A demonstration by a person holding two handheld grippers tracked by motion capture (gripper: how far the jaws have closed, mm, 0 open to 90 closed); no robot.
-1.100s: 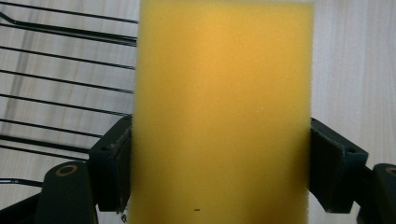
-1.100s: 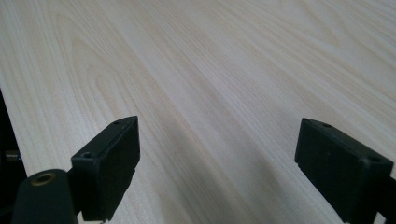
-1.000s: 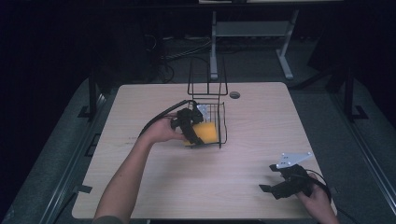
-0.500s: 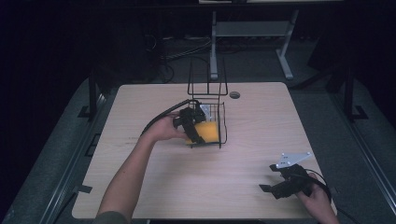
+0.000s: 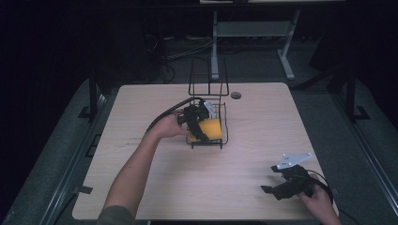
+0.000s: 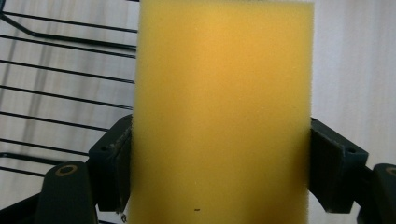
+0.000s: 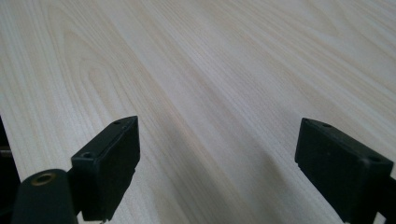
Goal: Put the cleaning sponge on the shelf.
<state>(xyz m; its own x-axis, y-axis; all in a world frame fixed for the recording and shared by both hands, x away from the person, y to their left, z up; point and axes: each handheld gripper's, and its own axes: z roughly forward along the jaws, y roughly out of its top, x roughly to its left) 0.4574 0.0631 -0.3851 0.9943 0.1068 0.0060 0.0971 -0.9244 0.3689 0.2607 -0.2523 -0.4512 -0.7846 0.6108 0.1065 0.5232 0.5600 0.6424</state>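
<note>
A yellow sponge (image 5: pixel 211 127) sits inside a black wire rack (image 5: pixel 208 84) at the middle of the wooden table (image 5: pixel 155 183). My left gripper (image 5: pixel 201 125) reaches into the rack from the left and is shut on the sponge. In the left gripper view the sponge (image 6: pixel 219 112) is squeezed between both black pads (image 6: pixel 112 170), with the rack's wires (image 6: pixel 56 93) behind at the left. My right gripper (image 5: pixel 270 187) rests near the table's front right corner. Its jaws stand wide apart over bare wood (image 7: pixel 210 93), holding nothing.
A small round hole (image 5: pixel 236 95) lies in the tabletop behind the rack. The rack's tall wire loops rise at its far side. A metal stand (image 5: pixel 216 42) and cables are on the dark floor beyond the table.
My left gripper has pushed the sponge a little farther right into the rack. The right gripper has stayed where it was.
</note>
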